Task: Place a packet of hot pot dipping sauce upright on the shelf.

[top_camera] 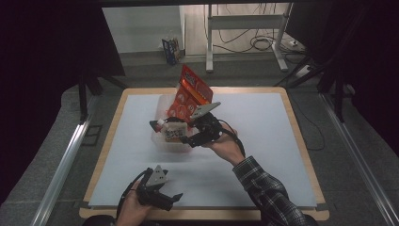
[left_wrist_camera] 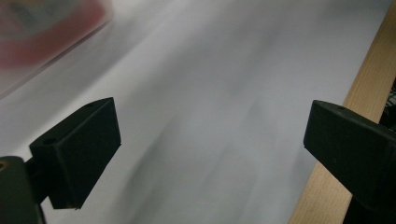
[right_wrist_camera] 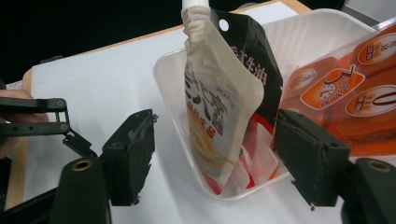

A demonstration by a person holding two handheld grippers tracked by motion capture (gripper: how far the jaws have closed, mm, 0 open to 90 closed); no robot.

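A clear plastic tub [top_camera: 160, 142] stands in the middle of the white table top. In it leans a tall orange snack bag [top_camera: 190, 92] and a white and black spouted pouch [top_camera: 173, 132]. My right gripper [top_camera: 186, 134] is at the tub's near side. In the right gripper view the pouch [right_wrist_camera: 219, 107] stands upright inside the tub [right_wrist_camera: 161, 74], with the orange bag [right_wrist_camera: 345, 93] behind it. The right gripper [right_wrist_camera: 215, 140] is open, its jaws on either side of the pouch without pressing it. My left gripper [top_camera: 170, 189] is open over the front of the table, nothing between its jaws [left_wrist_camera: 210, 140].
The white sheet [top_camera: 263, 141] covers a wooden table with a bare edge [left_wrist_camera: 369, 84] close to the left gripper. Beyond the far edge, a metal stand [top_camera: 244, 28] with cables and a small box [top_camera: 171, 51] are on the floor. Dark curtains flank both sides.
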